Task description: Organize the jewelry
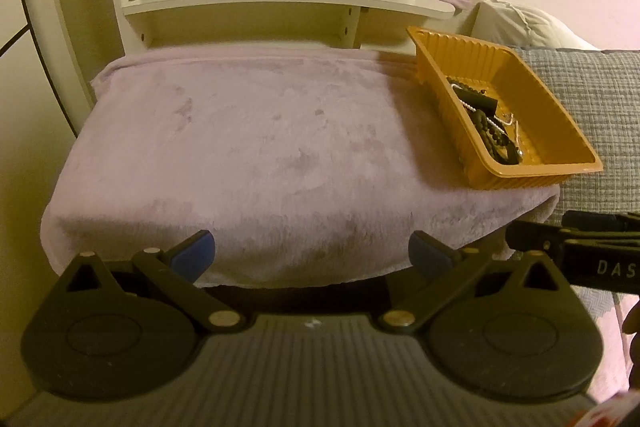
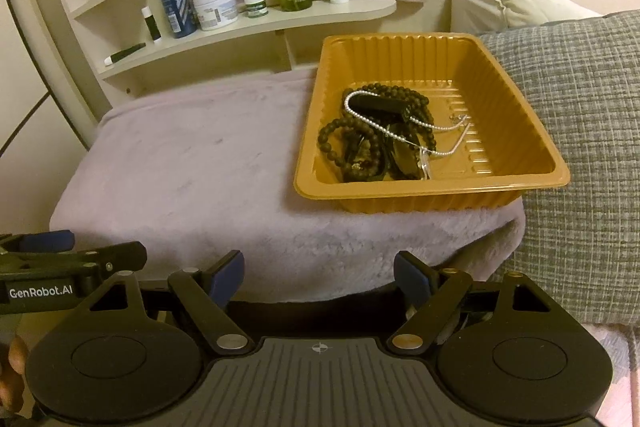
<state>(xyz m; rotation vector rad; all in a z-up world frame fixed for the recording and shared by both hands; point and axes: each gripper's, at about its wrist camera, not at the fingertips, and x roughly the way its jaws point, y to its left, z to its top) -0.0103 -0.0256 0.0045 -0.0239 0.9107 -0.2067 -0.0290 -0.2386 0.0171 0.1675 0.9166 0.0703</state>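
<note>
An orange plastic tray (image 2: 520, 131) sits on the right side of a pink towel-covered surface (image 2: 192, 163). It holds a tangle of jewelry (image 2: 380, 143): dark beaded bracelets, a silver bead chain and a black clip. The tray also shows in the left wrist view (image 1: 448, 47), with the jewelry (image 1: 488, 127) inside. My left gripper (image 1: 312, 255) is open and empty at the near edge of the towel (image 1: 240, 147). My right gripper (image 2: 318, 273) is open and empty, in front of the tray.
A cream shelf (image 2: 248, 27) at the back holds bottles, jars and tubes. A grey checked cushion (image 2: 580, 147) lies right of the tray. The other gripper shows at the edge of each view (image 1: 580, 251) (image 2: 60, 263).
</note>
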